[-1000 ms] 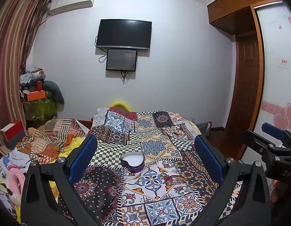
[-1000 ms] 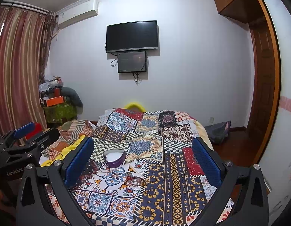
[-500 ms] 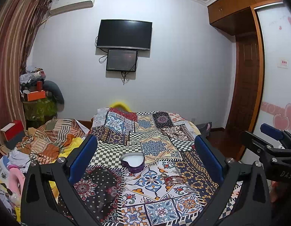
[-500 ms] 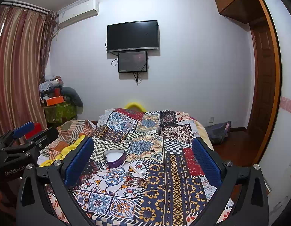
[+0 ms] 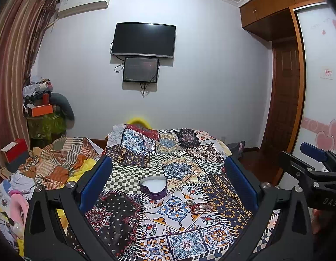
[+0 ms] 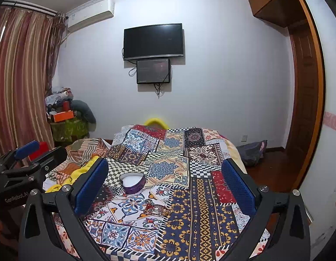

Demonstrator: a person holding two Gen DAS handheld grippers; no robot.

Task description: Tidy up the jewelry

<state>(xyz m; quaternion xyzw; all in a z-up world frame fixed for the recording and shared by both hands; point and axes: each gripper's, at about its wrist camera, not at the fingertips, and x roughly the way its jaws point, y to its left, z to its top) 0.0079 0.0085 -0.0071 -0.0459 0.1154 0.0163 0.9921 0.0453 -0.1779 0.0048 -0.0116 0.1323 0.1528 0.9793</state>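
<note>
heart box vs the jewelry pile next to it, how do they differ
The heart box is one solid purple-walled container with a pale inside, open at the top; the jewelry pile is a loose, flat tangle of reddish and metallic pieces. The heart box stands up off the patchwork bedspread, while the jewelry pile lies low and blends into the pattern. The heart box sits farther from the cameras, the jewelry pile nearer. Both rest on the bedspread, untouched.

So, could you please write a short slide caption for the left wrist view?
Open left gripper above a patchwork bedspread, facing a heart-shaped purple box and jewelry lying beside it.
</note>
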